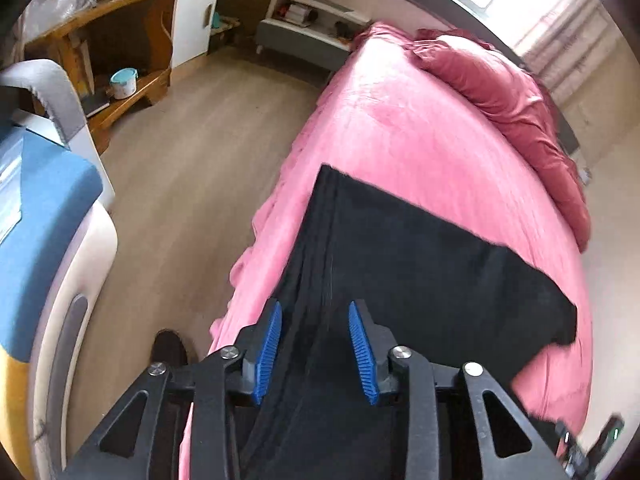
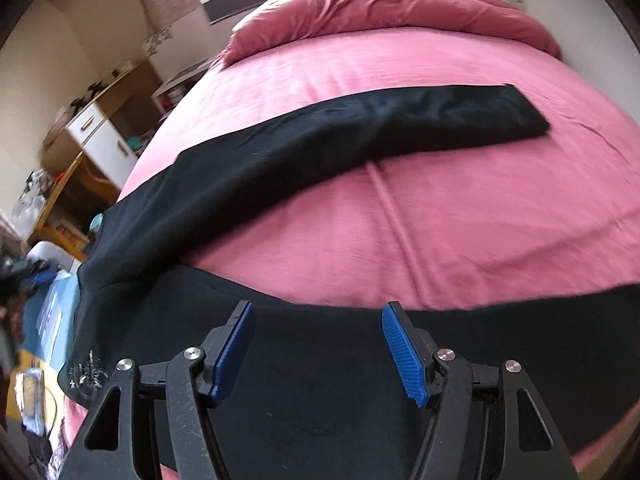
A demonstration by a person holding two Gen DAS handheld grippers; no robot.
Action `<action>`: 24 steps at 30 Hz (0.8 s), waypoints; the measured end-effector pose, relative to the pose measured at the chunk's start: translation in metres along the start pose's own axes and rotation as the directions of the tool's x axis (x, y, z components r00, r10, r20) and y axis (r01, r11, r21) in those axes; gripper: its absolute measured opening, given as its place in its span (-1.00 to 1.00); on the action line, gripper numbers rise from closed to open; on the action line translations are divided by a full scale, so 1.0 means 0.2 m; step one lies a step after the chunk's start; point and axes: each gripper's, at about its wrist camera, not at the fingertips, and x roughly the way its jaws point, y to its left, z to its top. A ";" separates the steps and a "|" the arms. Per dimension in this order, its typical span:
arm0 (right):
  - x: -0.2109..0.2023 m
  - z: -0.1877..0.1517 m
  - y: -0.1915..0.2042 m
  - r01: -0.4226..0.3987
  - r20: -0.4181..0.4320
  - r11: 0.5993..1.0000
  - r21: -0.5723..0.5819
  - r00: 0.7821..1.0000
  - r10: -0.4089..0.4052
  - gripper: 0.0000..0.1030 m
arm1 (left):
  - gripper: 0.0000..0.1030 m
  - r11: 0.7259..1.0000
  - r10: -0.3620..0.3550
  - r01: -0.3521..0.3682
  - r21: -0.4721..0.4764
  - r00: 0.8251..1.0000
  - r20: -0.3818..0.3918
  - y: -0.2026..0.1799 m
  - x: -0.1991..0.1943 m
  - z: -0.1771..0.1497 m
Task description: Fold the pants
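The black pants [image 2: 360,132] lie spread out on the pink bed [image 2: 480,220], with one long leg stretched across the sheet toward the far side. The left tongs [image 1: 316,354] are partly spread above a dark fold of the pants near the edge of the bed, and nothing is pinched between the blue pads [image 1: 269,356]. The right tongs [image 2: 320,350] are spread wide over the near part of the pants and hold nothing. A rumpled red blanket [image 2: 400,4] sits at the head of the bed.
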 end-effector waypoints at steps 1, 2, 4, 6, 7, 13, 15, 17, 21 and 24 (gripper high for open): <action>0.01 0.02 0.01 0.006 -0.014 1.000 -0.008 1.000 -0.006 0.30 | -0.30 1.000 -0.016 0.016 -0.002 1.000 -0.016 -0.02 0.05 0.05; 0.03 0.03 0.01 0.002 -0.016 1.000 -0.007 1.000 -0.002 0.30 | -0.29 1.000 -0.024 0.024 -0.003 0.999 -0.030 -0.03 0.10 0.09; 0.05 0.07 0.04 -0.008 -0.024 1.000 -0.009 1.000 0.007 0.32 | -0.27 1.000 0.001 -0.001 -0.006 0.999 -0.037 -0.07 0.20 0.18; 0.08 0.10 0.04 -0.001 -0.032 1.000 -0.016 0.999 0.001 0.33 | -0.22 1.000 -0.007 0.005 -0.030 0.998 -0.067 -0.08 0.30 0.25; 0.09 0.11 0.04 0.000 -0.035 1.000 -0.018 0.999 0.000 0.33 | -0.21 0.999 -0.002 -0.001 -0.050 0.998 -0.068 -0.07 0.33 0.28; 0.15 0.18 0.05 0.011 -0.047 1.000 -0.028 0.999 -0.013 0.36 | -0.16 0.994 0.007 -0.016 -0.107 0.996 -0.087 -0.08 0.53 0.44; 0.17 0.20 0.05 0.018 -0.055 0.999 -0.030 0.998 -0.020 0.38 | -0.16 0.992 0.022 -0.035 -0.124 0.994 -0.109 -0.08 0.59 0.48; 0.19 0.22 0.05 0.019 -0.061 0.999 -0.029 0.998 -0.020 0.38 | -0.16 0.989 0.038 -0.053 -0.135 0.993 -0.114 -0.07 0.63 0.50; 0.22 0.23 0.06 0.030 -0.072 0.999 -0.045 0.997 -0.034 0.39 | -0.35 0.992 0.045 -0.059 -0.112 0.992 -0.118 -0.10 0.66 0.53; 0.26 0.23 0.07 0.034 -0.087 0.998 -0.047 0.996 -0.038 0.39 | -0.64 0.997 0.051 -0.056 -0.047 0.994 -0.098 -0.14 0.64 0.52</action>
